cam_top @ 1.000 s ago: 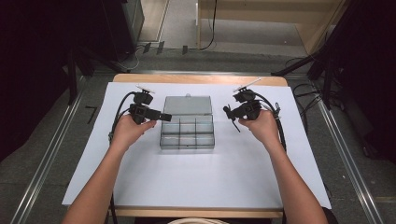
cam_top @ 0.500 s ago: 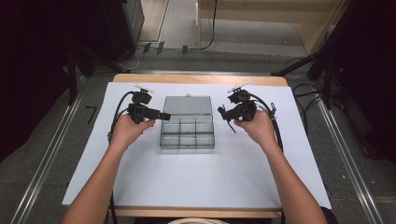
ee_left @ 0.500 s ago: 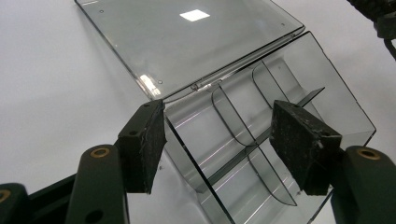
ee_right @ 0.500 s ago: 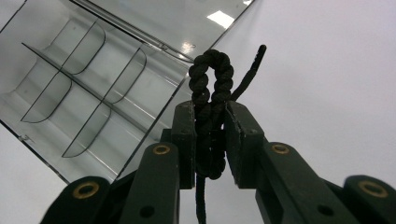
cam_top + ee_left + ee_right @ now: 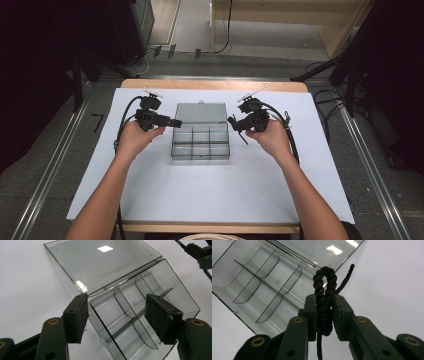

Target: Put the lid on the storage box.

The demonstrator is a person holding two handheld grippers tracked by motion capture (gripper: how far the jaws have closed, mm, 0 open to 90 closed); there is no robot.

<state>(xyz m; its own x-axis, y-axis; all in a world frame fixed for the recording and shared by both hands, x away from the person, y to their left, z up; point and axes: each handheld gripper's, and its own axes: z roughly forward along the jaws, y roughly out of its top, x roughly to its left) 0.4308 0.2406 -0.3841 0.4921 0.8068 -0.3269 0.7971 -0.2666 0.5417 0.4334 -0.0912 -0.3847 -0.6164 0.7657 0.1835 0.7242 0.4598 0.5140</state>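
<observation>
A clear plastic compartment box [image 5: 200, 144] lies mid-table, its lid [image 5: 201, 113] folded flat on the far side. My left gripper [image 5: 173, 122] is open at the box's left rear corner. In the left gripper view its jaws [image 5: 116, 298] straddle the box's side wall [image 5: 100, 317] near the hinge. My right gripper [image 5: 233, 122] hovers at the box's right rear corner, shut on a twisted black cord [image 5: 325, 282]. The cord's loop sticks out past the pads, and a loose tail [image 5: 243, 137] hangs down.
White paper [image 5: 210, 195] covers the wooden table [image 5: 210, 85]. The box's several compartments [image 5: 257, 282] look bare. Gripper cables [image 5: 292, 145] trail along the outer side of each forearm. A metal rail [image 5: 45, 185] runs along the floor at the left.
My right gripper with the cord has shifted a little left, toward the box's right rear corner. The left gripper and the box have stayed put.
</observation>
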